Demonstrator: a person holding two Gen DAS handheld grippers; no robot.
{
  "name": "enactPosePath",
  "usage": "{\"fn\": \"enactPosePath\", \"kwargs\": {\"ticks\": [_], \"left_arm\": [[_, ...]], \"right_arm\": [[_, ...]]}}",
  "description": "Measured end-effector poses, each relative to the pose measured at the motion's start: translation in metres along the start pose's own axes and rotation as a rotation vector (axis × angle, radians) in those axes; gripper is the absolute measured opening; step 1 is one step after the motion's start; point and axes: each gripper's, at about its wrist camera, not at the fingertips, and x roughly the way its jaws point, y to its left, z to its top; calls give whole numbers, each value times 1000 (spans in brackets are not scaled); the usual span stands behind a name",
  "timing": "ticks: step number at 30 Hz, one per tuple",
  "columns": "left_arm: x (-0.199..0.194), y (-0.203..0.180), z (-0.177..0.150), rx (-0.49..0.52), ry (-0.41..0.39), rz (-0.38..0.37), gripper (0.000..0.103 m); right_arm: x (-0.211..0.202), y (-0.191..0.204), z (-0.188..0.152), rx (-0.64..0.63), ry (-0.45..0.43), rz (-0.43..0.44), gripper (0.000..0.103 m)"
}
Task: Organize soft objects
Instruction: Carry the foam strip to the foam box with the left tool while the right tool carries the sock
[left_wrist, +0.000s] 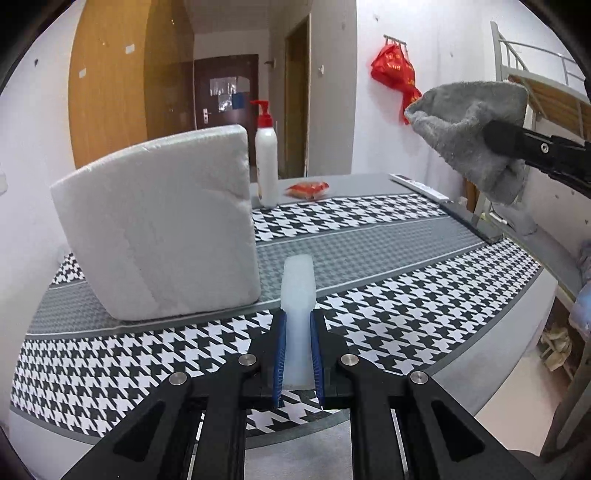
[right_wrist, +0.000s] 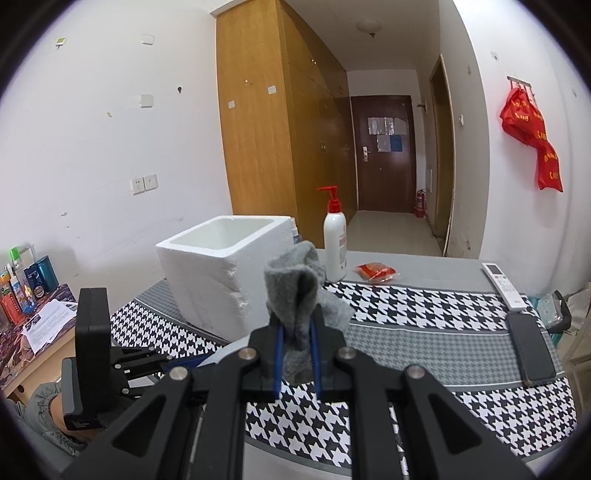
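My left gripper (left_wrist: 297, 317) is shut on a pale translucent soft block (left_wrist: 297, 291) and holds it just above the houndstooth cloth, right of the white foam box (left_wrist: 159, 225). My right gripper (right_wrist: 297, 325) is shut on a grey fluffy cloth (right_wrist: 295, 291), held in the air to the right of the open-topped foam box (right_wrist: 221, 273). In the left wrist view the grey cloth (left_wrist: 469, 125) hangs high at the right from the right gripper's fingers (left_wrist: 517, 142).
A white pump bottle with red top (left_wrist: 266, 155) (right_wrist: 335, 243) and a red packet (left_wrist: 308, 190) (right_wrist: 376, 272) stand behind the box. A remote (right_wrist: 504, 286) and dark phone (right_wrist: 530, 349) lie at the table's right edge. A cluttered desk (right_wrist: 33, 306) stands left.
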Motion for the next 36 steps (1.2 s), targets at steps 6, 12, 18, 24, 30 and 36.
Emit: {"fn": "enactPosePath", "kwargs": {"ticks": [6,12,18,24,30,36], "left_arm": [[-15,9,9,5,-41,7,14],[-33,18,20,4,-80,1,14],[-56,25,33,1,-136,23,14],[-74,30,44,3,-177,48,14],[-86,35,54,-8,-213,53,14],[-96,37,62,1,-255,81,14]], "right_arm": [[5,4,6,-10,-10,7,16],[8,10,15,-31,-26,29,16],[13,14,23,-44,-37,47,16],[17,22,29,-51,-51,73,16],[24,30,36,-67,-55,90,16],[31,38,44,-85,-58,108,16]]}}
